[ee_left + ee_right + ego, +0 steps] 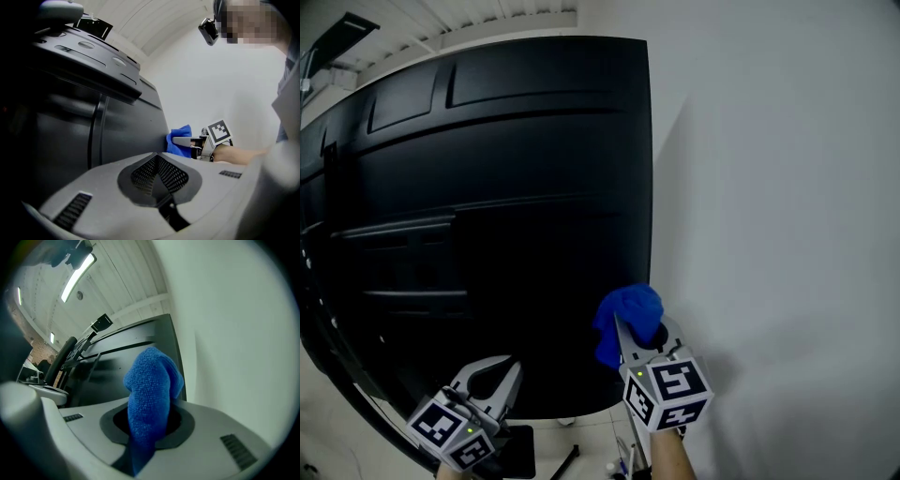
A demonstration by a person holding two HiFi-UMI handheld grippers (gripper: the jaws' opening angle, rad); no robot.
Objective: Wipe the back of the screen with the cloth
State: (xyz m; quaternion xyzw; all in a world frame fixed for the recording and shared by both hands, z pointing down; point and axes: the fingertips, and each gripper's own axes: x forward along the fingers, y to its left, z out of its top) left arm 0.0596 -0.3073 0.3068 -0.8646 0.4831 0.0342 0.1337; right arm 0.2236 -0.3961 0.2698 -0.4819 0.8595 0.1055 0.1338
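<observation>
No word, number or brand name can be read anywhere in these views. Neither the black back of the screen (506, 187) nor the blue cloth (150, 394) shows any legible print. The cubes on the right gripper (628, 330) and the left gripper (494, 367) carry only black-and-white square marker patterns, which are blocky codes, not letters or digits.

The blue cloth (150, 394) is nubbly, looped microfibre. The back of the screen (506, 187) looks like matt black moulded plastic. The right tool (642, 334) has a smooth grey plastic shell.
</observation>
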